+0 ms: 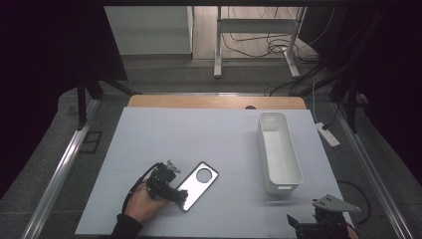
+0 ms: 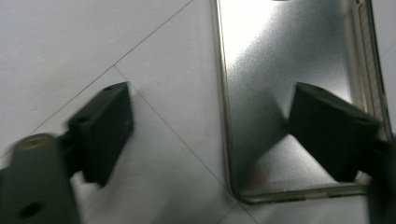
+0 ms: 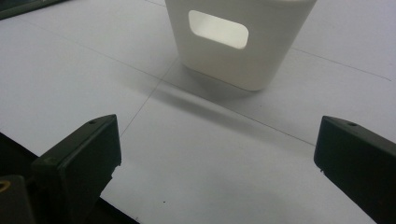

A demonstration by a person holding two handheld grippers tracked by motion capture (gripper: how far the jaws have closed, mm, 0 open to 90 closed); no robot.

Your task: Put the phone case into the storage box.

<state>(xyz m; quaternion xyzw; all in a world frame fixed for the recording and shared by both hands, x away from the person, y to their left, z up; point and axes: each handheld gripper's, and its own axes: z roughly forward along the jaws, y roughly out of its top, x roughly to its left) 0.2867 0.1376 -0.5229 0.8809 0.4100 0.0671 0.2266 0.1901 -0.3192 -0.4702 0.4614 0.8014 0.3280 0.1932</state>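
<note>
I see a silvery case (image 1: pixel 197 185) with a dark rim and a white bin (image 1: pixel 279 152) on the pale grey tabletop (image 1: pixel 199 134). My left hand-held gripper (image 1: pixel 171 191) and right hand-held gripper (image 1: pixel 318 226) are black.

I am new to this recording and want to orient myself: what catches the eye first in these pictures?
A shiny phone case with a round hole lies flat near the table's front left, and the left hand-held gripper straddles its near corner, jaws apart. To the right stands a long white bin, empty. The right hand-held gripper waits open at the front right corner.
</note>
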